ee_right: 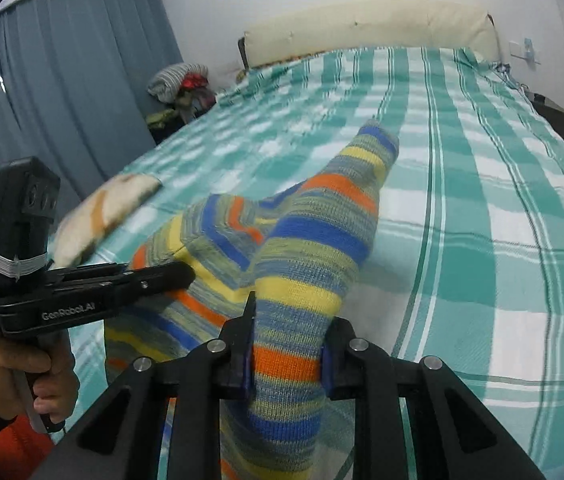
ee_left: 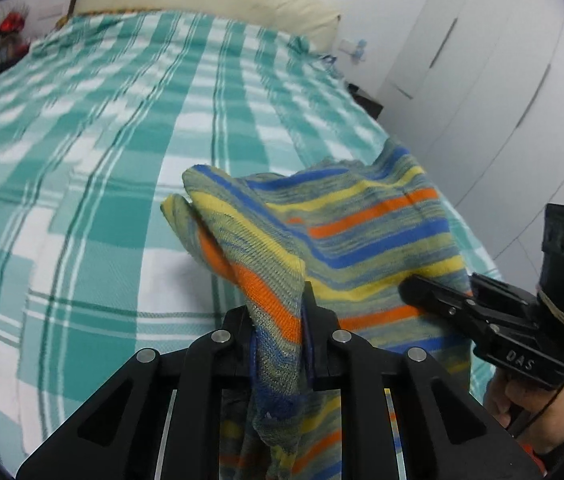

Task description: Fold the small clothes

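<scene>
Striped in blue, yellow and orange, a small knitted garment (ee_left: pixel 362 232) hung in the air above the bed (ee_left: pixel 101 160), held up by both grippers. The left gripper (ee_left: pixel 277 320) had its two black fingers squeezed tight on one bunched corner of the cloth. The right gripper (ee_right: pixel 288 344) was clamped on another part of the same garment, with the knit pinched between its blue pads (ee_right: pixel 326 364). A fold of the cloth stuck up between the two grippers, and the rest drooped down below them. Under it all lay a green and white checked blanket (ee_right: pixel 482 200). A cream headboard (ee_right: pixel 362 28) stood at the far end of the bed, and a pile of clothes (ee_right: pixel 181 88) sat beside it near the grey curtain (ee_right: pixel 61 60).
</scene>
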Tool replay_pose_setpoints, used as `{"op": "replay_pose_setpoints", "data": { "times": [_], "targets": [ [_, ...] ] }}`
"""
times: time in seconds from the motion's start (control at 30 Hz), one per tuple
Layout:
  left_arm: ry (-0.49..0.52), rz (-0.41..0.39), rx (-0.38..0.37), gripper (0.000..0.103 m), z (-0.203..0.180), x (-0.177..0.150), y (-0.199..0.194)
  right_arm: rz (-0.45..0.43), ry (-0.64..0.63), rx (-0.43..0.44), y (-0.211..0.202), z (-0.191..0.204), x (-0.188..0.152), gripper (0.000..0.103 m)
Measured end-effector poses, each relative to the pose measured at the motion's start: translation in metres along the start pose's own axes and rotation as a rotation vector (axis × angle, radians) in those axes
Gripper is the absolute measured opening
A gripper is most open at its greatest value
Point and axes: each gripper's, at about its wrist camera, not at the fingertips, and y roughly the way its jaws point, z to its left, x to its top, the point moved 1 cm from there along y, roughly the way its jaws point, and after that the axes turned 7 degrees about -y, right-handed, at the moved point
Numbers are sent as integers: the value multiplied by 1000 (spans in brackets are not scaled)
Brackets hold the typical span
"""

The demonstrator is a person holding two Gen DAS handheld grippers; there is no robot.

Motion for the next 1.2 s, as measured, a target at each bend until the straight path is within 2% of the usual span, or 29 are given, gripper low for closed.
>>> {"op": "replay_pose_setpoints", "data": {
  "times": [0.03,0.1,0.13,0.17,0.2,0.23,0.33,0.43,0.47,0.53,0.63,0.7,0.73,0.83,0.87,1.0,1.2],
  "targets": [
    [2,10,-1,16,-3,0,0,-2,8,-1,-4,-1,0,25],
    [4,46,21,27,-2,-9,9,12,44,3,-9,-7,-5,26],
    [15,77,73,42,2,-22,21,39,78,4,-7,-12,-11,31],
    [31,100,135,66,7,-36,30,67,102,-5,-4,-19,-18,38],
    [44,117,200,71,11,-50,35,125,131,-43,1,-27,-32,59],
    [62,127,279,71,18,-70,36,152,142,-86,1,-33,-45,72],
    [114,106,382,76,26,-111,13,197,168,-169,-20,-42,-92,72],
    [148,37,489,98,16,-141,-26,236,157,-248,-46,-32,-126,77],
    [154,14,508,101,11,-147,-38,239,159,-261,-55,-27,-133,80],
    [163,-18,549,101,-6,-161,-65,240,174,-273,-71,-16,-146,86],
    [119,-30,621,101,-17,-176,-93,236,214,-282,-96,10,-158,88],
    [82,-51,641,101,-25,-190,-113,229,239,-285,-114,27,-167,89],
    [72,-44,636,101,-28,-195,-118,229,238,-291,-121,35,-172,89],
    [44,86,604,101,-32,-207,-130,250,206,-309,-138,61,-183,89],
    [34,103,596,101,-32,-210,-134,254,196,-311,-144,69,-186,89],
    [21,120,595,101,-35,-218,-151,267,172,-326,-166,90,-191,92],
    [39,91,591,101,-46,-214,-172,261,169,-355,-190,105,-182,95]
  ]
}}
